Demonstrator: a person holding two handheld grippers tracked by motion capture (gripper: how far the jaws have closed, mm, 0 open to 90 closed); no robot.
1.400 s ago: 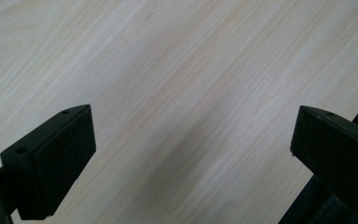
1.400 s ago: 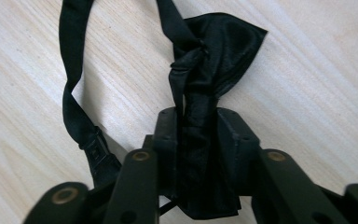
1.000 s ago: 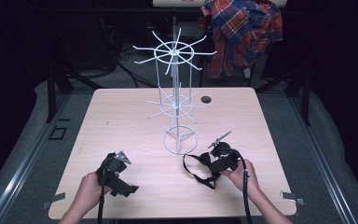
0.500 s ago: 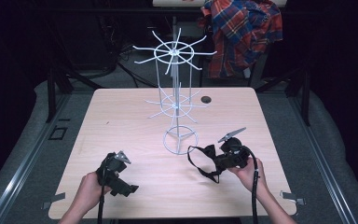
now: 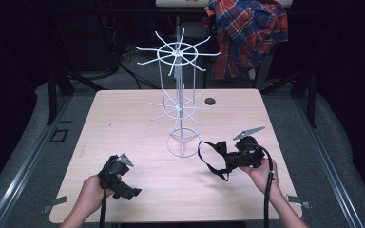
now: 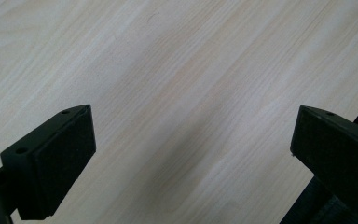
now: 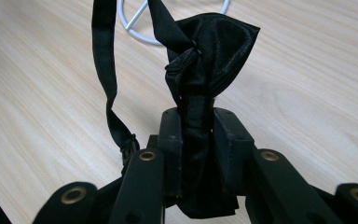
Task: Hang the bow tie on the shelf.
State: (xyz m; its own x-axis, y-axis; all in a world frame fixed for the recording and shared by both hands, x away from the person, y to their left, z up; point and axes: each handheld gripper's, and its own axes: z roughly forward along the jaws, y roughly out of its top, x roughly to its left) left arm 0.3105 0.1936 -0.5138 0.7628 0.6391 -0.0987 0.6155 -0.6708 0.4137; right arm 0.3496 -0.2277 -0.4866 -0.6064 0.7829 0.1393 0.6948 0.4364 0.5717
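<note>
right gripper view: bow tie [image 7: 200, 70] pinched tight between the jaws of the right gripper [image 7: 196, 135], strap [image 7: 105, 70] trailing off to one side. in the high view the bow tie [image 5: 218, 152] sits off the table, just right of the rack [image 5: 178, 95] base, strap loop hanging toward the wood. vs a second ago the right gripper [image 5: 242, 156] has moved up and away from the front edge, closer to the rack, so probably headed to hang it on an arm. left gripper [image 5: 116, 173] hasn't moved, low near the front edge, jaws spread wide over bare table [image 6: 177, 70], nothing held. open room left of the rack; small dark knob [image 5: 211, 101] behind it; right edge of table near.
</note>
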